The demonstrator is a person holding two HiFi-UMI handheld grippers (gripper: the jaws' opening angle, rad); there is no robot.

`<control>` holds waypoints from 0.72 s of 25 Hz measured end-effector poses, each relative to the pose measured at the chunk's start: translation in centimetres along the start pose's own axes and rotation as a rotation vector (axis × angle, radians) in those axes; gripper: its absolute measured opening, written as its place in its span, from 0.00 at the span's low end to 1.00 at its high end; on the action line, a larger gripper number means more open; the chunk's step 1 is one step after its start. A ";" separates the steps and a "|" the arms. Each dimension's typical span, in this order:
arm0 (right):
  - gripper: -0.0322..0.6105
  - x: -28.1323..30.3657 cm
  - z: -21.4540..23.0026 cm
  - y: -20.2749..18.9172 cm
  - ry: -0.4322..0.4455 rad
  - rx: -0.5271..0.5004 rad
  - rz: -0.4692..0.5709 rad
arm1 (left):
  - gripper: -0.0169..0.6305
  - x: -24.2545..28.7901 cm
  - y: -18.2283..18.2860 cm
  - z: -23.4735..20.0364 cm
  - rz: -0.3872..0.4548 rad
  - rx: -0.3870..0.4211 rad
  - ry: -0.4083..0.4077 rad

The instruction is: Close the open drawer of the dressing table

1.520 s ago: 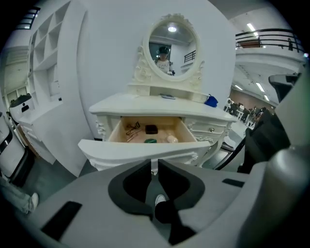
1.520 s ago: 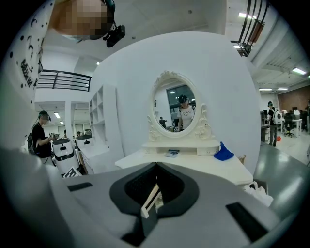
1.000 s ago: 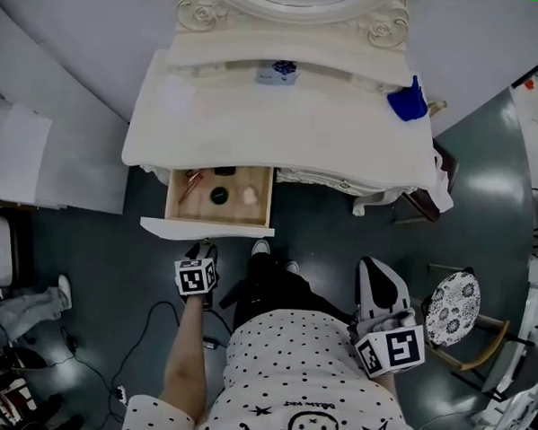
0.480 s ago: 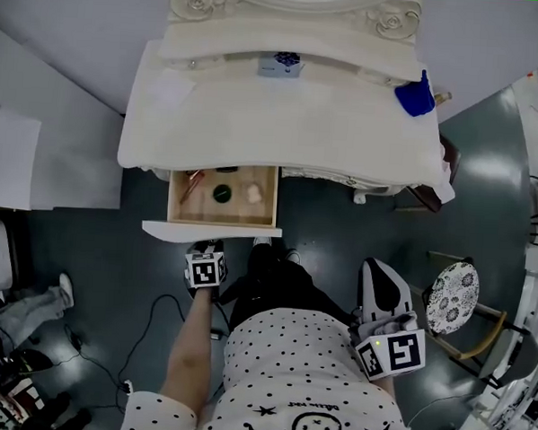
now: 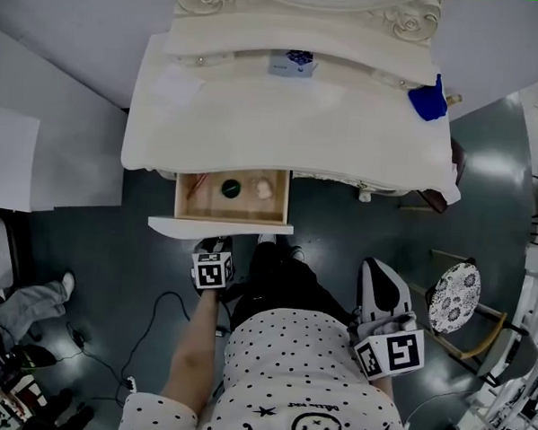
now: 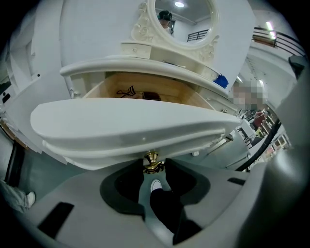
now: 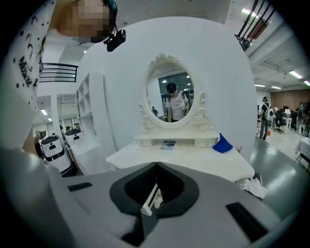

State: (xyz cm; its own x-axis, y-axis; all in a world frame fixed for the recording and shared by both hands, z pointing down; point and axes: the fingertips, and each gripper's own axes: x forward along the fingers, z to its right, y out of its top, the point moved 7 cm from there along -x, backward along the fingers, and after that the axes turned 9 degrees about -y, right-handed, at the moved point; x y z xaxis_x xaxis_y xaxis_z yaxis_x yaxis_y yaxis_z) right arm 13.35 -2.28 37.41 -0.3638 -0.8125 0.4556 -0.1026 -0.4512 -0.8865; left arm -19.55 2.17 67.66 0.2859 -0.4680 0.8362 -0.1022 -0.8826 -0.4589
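Below curved glossy drawer front (image 6: 131, 126), left tongs (image 6: 153, 168) just closing, pinching brass knob (image 6: 152, 161) (ornate), right tongs (image 7: 157, 164) pressed together

Shirt (image 5: 305, 382): the person is wearing a white short-sleeved top, with black dots and stars running all over it and black script and a line drawing showing on the front.
Trousers (image 5: 283, 287): is wearing black.
Shoes (image 5: 264, 241): is wearing white.
Left gripper (image 5: 215, 244): is showing a grey shell, black pads and a white cube (image 5: 212, 270) bearing black square markers.
Right gripper (image 5: 369, 265): is showing a matching grey shell, black pads and its own marker cube (image 5: 390, 351).
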 end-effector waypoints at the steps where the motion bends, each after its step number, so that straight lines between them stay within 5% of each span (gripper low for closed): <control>1: 0.06 0.2 -0.1 0.1 -0.005 0.001 0.000 | 0.26 0.2 0.2 -0.1 -0.002 0.001 -0.006; 18: 0.06 2.5 -0.6 1.6 -0.066 -0.008 0.015 | 0.26 2.7 4.3 -1.5 0.003 0.033 -0.050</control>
State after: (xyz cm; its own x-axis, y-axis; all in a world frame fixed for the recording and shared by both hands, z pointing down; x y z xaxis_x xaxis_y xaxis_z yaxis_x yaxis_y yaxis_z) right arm 11.70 -4.76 37.05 -0.3038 -0.8417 0.4464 -0.1046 -0.4362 -0.8937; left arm -20.63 -2.90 68.37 0.3332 -0.4669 0.8191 -0.0720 -0.8788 -0.4717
